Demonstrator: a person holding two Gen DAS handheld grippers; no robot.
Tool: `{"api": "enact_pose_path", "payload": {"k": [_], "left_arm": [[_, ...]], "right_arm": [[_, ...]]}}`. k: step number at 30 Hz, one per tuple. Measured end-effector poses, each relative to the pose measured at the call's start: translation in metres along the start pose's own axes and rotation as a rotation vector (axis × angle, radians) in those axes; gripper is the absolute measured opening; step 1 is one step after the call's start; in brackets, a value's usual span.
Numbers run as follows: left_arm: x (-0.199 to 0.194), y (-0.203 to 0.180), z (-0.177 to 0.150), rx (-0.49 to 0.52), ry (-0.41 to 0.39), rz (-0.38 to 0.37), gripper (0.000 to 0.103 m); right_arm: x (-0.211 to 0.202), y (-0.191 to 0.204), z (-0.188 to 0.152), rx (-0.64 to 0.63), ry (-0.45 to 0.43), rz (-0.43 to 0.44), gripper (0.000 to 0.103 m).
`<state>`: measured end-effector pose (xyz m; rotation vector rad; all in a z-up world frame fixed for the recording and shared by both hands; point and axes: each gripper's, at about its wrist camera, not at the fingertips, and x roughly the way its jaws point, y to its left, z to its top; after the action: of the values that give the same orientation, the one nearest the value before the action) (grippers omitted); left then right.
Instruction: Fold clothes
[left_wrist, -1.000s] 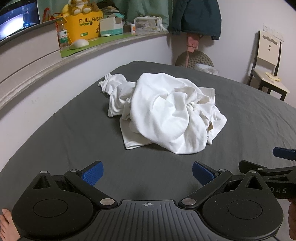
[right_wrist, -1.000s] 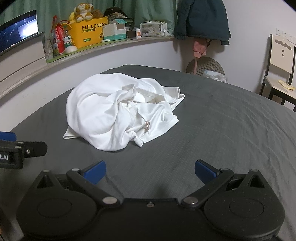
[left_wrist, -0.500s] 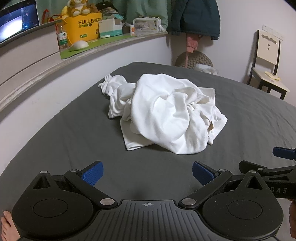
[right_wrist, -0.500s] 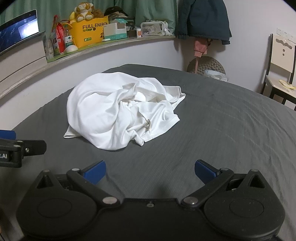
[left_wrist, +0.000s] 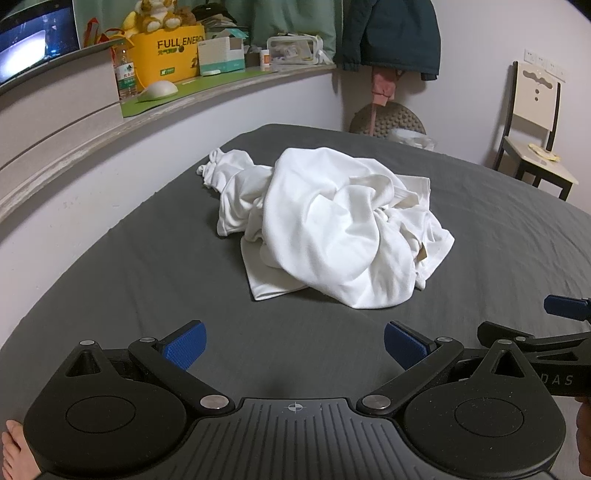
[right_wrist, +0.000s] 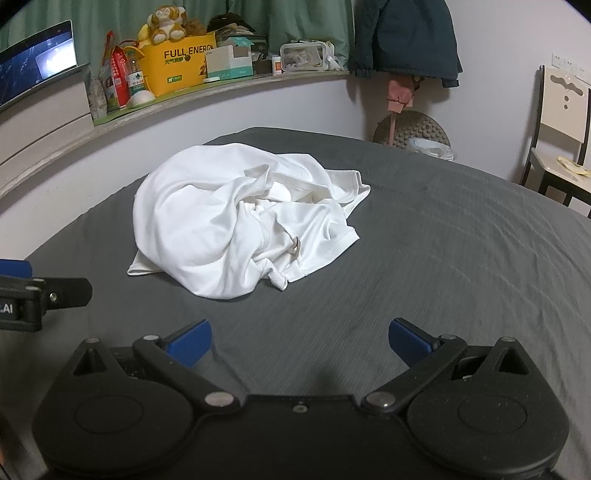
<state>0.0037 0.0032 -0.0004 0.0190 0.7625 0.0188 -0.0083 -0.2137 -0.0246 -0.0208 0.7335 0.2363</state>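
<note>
A crumpled white garment (left_wrist: 332, 229) is seen heaped on the grey bed (left_wrist: 147, 266), roughly at its middle, with a twisted part trailing from the heap toward the wall shelf (left_wrist: 207, 88) and a flat hemmed corner (left_wrist: 266, 288) lying on the heap's near side. Nothing has been folded yet; the step in hand is judged to be the first reach. The left claw (left_wrist: 293, 349) and the right claw (right_wrist: 299, 341) are held wide apart and empty, both short of the heap. A clean edge such as the hemmed corner is best taken, not the bunched centre, so that the cloth can be lifted, shaken out and spread flat. A single layer should be pinched, and the bed sheet kept out of the grip.
</note>
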Motion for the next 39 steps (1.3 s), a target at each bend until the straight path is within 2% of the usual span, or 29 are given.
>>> {"api": "enact_pose_path", "payload": {"k": [12, 21, 23, 28, 32, 36, 39], "left_arm": [[-0.002, 0.002, 0.003, -0.002, -0.010, 0.004, 0.103], [-0.008, 0.005, 0.007, -0.030, -0.029, -0.053, 0.103], [-0.008, 0.007, 0.007, -0.055, -0.028, -0.046, 0.103], [-0.005, 0.011, 0.008, -0.093, -0.008, -0.035, 0.103], [0.000, 0.012, 0.010, -0.109, 0.046, -0.018, 0.103], [-0.006, 0.017, 0.000, -0.148, -0.029, -0.059, 0.103], [-0.010, 0.022, -0.005, -0.156, -0.061, -0.127, 0.103]], "right_arm": [[-0.001, -0.001, 0.000, 0.004, -0.007, 0.008, 0.103], [-0.005, 0.000, 0.001, -0.013, -0.034, -0.005, 0.103], [-0.004, 0.001, 0.001, -0.016, -0.033, -0.005, 0.103], [-0.005, 0.002, 0.000, -0.025, -0.037, -0.009, 0.103], [-0.006, 0.004, 0.000, -0.030, -0.049, -0.020, 0.103], [-0.009, 0.003, -0.003, -0.030, -0.070, 0.015, 0.103], [-0.011, 0.002, -0.012, -0.048, -0.147, 0.028, 0.103]]}}
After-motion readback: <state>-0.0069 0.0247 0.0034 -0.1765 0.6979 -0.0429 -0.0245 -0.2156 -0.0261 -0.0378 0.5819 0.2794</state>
